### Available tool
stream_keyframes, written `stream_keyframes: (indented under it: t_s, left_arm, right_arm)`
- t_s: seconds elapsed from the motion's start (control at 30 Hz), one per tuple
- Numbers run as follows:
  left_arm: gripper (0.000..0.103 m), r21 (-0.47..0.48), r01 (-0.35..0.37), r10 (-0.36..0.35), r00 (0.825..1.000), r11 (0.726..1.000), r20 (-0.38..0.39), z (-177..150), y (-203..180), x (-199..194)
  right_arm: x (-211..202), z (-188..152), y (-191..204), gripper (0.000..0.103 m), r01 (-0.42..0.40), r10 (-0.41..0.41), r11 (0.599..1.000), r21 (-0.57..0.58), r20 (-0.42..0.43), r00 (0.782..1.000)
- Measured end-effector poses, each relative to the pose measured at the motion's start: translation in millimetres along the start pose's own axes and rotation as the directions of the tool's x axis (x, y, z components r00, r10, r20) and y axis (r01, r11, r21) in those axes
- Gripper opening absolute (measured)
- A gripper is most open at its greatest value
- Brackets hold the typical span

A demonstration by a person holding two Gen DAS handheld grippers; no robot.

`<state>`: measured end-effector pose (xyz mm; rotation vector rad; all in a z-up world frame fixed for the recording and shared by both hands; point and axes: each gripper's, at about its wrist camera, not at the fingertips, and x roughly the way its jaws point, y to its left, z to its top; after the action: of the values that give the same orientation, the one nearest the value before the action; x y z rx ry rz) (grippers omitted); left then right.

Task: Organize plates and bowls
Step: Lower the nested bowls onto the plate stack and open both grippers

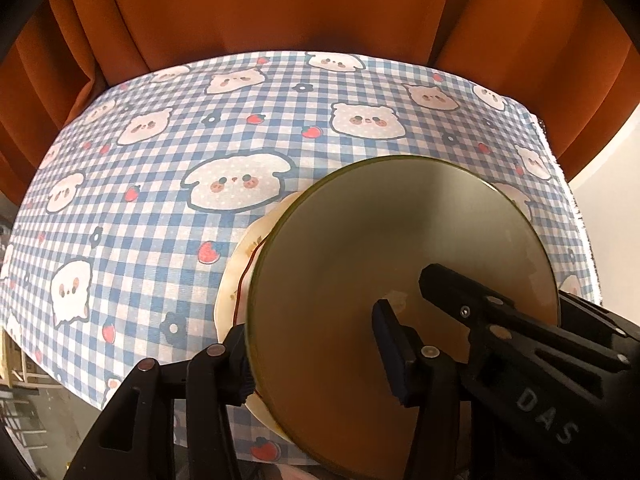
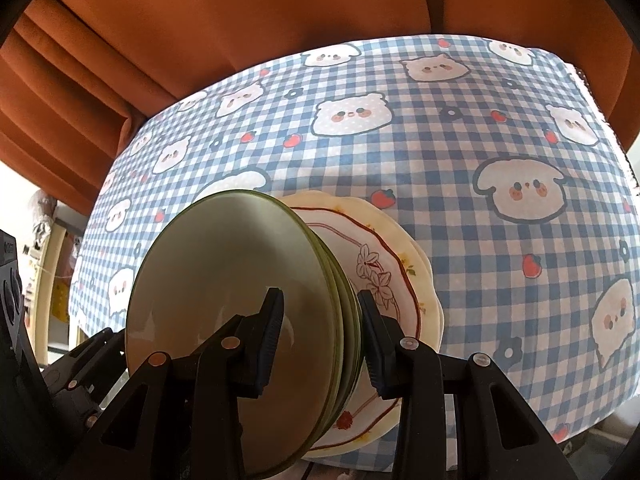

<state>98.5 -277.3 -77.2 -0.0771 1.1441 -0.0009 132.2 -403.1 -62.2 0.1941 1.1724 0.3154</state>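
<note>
Setting: rust-orange curtain [image 1: 280,4] behind a counter [image 2: 460,152] covered by a blue-and-white checked cloth printed with cartoon animal faces, strawberries and small flowers.

Item 1: stack of green plates [image 2: 240,312], several rims visible in the right wrist view, lying on top of the patterned plates near the counter's front edge.

Item 2: white plate with a red scalloped line and a flower drawing [image 2: 384,276], directly under the green stack.

Item 3: cream plates with small floral sprigs [image 2: 424,276], lowest in the pile, resting on the cloth; count unclear, probably two.

Item 4: right tool [image 2: 320,344], black, clenched across the green stack's near rim, one finger on the top face, the other against the outer edge of the rims.

Item 5: left tool [image 1: 316,352], black, astride the opposite rim of the same stack, one finger [image 1: 392,344] over the top plate's face, the other at the outer edge. Its jaws look partly parted; whether the pads press the plates cannot be told from this angle.
</note>
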Motion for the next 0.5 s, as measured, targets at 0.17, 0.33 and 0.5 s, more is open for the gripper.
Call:
stream_keyframes:
  t_s: [0.17,0.33,0.5]
  left_arm:
    - [0.058,-0.002,-0.051,0.051,0.998,0.999,0.028,-5.9,-6.7,-4.2]
    - [0.065,-0.003,-0.044,0.044,0.998,0.999,0.051,-8.1,-3.1,-14.7]
    - [0.081,0.039,-0.007,0.001,0.991,0.999,0.131,-12.4,3.1,-31.9]
  right_arm:
    - [-4.6,-7.2,0.7,0.042,-0.021,0.022,0.998,-0.051,0.020,1.000]
    - [-12.1,-13.1,-2.9,0.042,-0.042,0.044,0.999,-0.027,0.059,0.997]
    - [-31.0,-21.2,4.5,0.072,0.025,-0.021,0.999,-0.027,0.153,0.988]
